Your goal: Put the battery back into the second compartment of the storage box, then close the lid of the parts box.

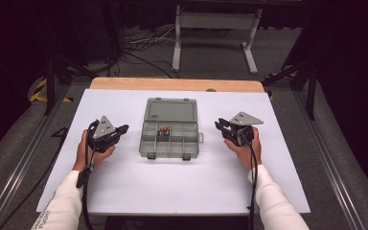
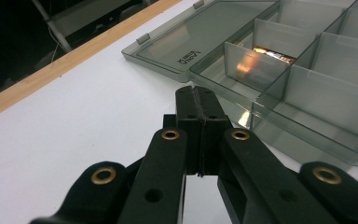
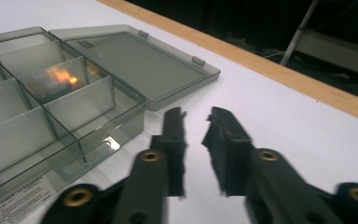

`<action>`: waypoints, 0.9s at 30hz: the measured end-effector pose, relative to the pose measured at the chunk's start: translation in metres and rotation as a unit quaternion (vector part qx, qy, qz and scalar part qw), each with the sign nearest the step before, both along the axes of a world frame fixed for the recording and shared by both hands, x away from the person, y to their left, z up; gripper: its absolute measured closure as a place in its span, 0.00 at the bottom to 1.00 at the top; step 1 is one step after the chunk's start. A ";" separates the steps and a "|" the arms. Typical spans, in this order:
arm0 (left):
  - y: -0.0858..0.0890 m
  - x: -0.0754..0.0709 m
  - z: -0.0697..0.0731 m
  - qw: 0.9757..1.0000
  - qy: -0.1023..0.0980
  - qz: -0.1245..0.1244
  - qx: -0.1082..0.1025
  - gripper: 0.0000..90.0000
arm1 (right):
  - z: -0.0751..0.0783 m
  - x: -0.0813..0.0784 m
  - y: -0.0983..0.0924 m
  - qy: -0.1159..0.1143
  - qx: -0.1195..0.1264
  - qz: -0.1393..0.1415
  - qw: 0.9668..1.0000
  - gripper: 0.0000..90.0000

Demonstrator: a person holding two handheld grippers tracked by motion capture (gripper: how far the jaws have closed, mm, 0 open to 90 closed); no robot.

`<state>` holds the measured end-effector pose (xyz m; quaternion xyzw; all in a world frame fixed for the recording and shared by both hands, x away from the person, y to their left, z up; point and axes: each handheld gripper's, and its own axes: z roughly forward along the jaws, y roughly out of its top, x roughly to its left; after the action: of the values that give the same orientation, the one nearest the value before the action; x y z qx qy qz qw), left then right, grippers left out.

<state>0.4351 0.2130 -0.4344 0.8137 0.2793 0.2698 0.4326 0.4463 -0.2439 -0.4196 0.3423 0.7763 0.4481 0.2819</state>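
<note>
A: Entry on layout. A clear grey plastic organiser box with divider walls (image 1: 169, 139) lies open mid-table on the white table sheet (image 1: 124, 187). Its flat lid (image 1: 170, 111) is folded back towards the wooden far edge of the table (image 1: 172, 84).

B: Contents?

A: One small orange-and-dark item (image 1: 164, 132) lies in a middle compartment of the row nearest the hinge. Through the plastic in the left gripper view it reads as an orange glow with a dark end (image 2: 272, 54); in the right gripper view it is a blurred orange patch (image 3: 61, 76). I cannot tell what it is. The other compartments I can see into look bare.

B: Left gripper?

A: The black two-jaw left gripper (image 1: 120, 129) is held in the person's left hand (image 1: 93, 151), just left of the box and pointing at it. In its own view (image 2: 199, 100) the jaws are pressed together with nothing between them, the tips just short of the box's near corner and not touching it.

B: Right gripper?

A: The black right gripper (image 1: 219, 124) is in the right hand (image 1: 243, 146), just right of the box, near the latch tab (image 1: 201, 138). Its own view (image 3: 196, 114) is motion-blurred; a gap shows between the jaws with bare white sheet in it, and nothing is held. It is apart from the box wall.

B: Sleeves?

A: White, both forearms entering from the bottom edge.
</note>
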 end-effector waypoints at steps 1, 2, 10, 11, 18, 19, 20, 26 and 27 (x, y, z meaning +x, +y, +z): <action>0.000 0.001 0.000 1.000 0.005 0.003 -0.003 0.99 | -0.001 0.002 0.000 0.002 -0.004 -0.001 1.000 0.97; -0.001 0.003 0.000 1.000 0.010 0.004 -0.005 0.99 | -0.001 0.003 0.000 0.004 -0.007 0.000 1.000 0.99; -0.007 0.019 0.001 1.000 0.024 -0.001 0.009 1.00 | 0.000 0.018 0.006 0.027 -0.030 0.004 0.999 1.00; -0.008 0.022 0.002 1.000 0.025 -0.002 0.005 1.00 | 0.000 0.020 0.007 0.031 -0.036 0.006 0.999 1.00; -0.010 0.045 0.005 0.998 0.052 -0.005 0.016 1.00 | 0.008 0.038 0.015 0.050 -0.061 0.010 0.997 1.00; -0.011 0.050 0.005 0.998 0.055 -0.003 0.014 1.00 | 0.010 0.042 0.016 0.051 -0.063 0.012 0.997 1.00; -0.012 0.054 0.004 0.998 0.059 -0.002 0.016 1.00 | 0.011 0.048 0.018 0.059 -0.066 0.013 0.996 1.00; -0.025 0.079 -0.001 0.995 0.094 -0.004 0.041 1.00 | 0.009 0.075 0.032 0.098 -0.105 0.027 0.989 1.00; -0.025 0.079 -0.001 0.995 0.094 -0.004 0.041 1.00 | 0.009 0.075 0.032 0.098 -0.105 0.027 0.989 1.00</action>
<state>0.5145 0.1879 -0.4358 0.8536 0.3044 0.2017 0.3714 0.5214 -0.2123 -0.4106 0.3322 0.8518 0.3355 0.2271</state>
